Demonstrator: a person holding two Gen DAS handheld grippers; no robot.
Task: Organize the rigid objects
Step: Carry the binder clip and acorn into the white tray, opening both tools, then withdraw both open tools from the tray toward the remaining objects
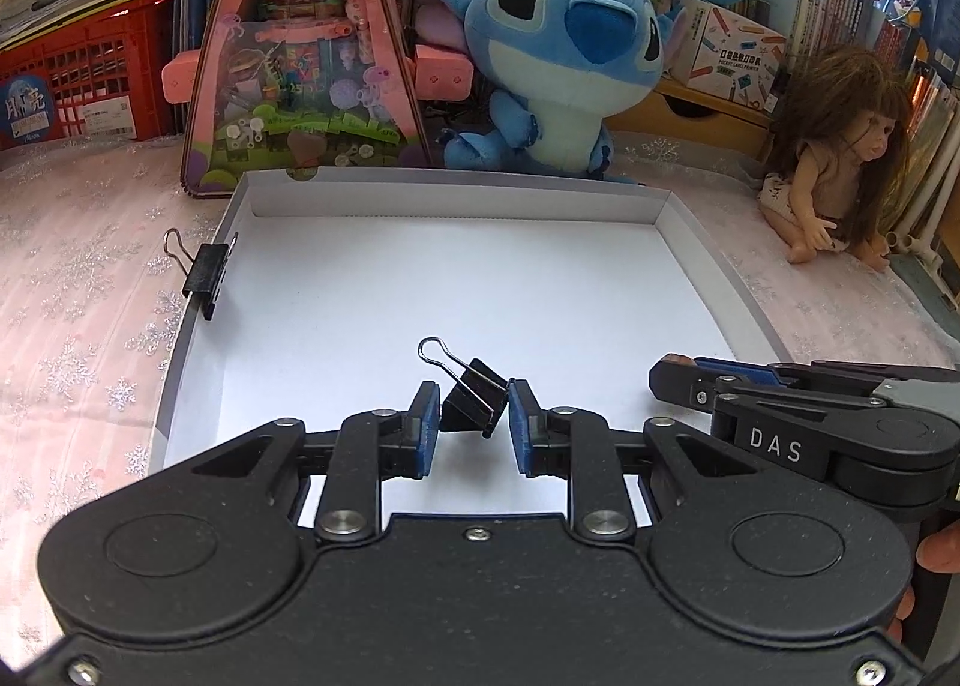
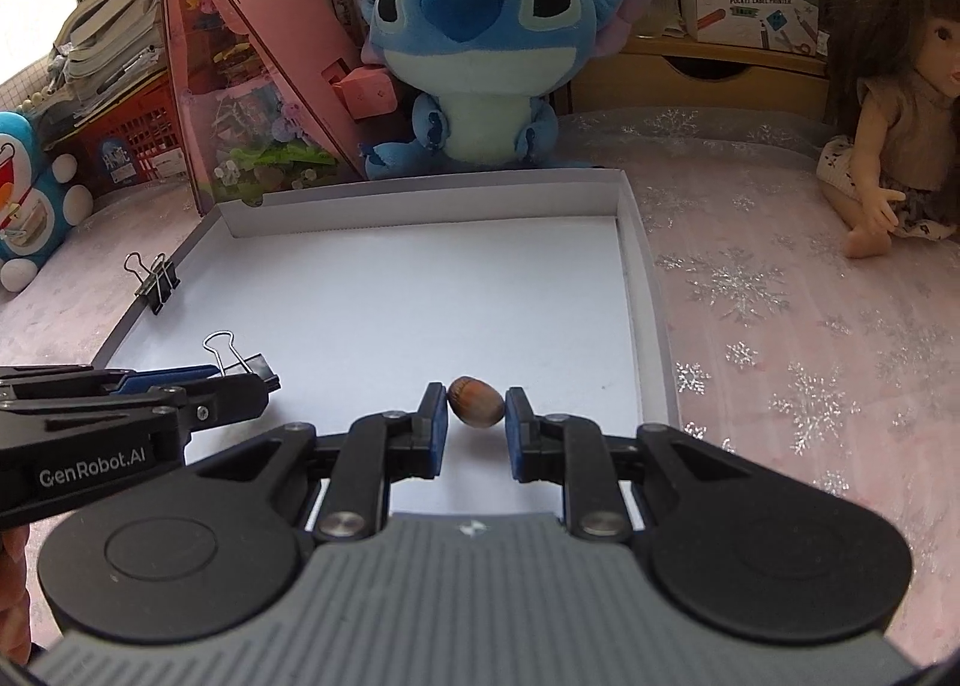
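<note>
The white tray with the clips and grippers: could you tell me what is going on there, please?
A person holds a gripper in each hand over a shallow white tray. The left gripper is closed on a black binder clip, and the right gripper is closed on a small brown nut; whether either item is lifted off the tray floor is hard to tell. A second binder clip is clipped onto the tray's left wall. Plush toys and a doll sit behind.
</note>
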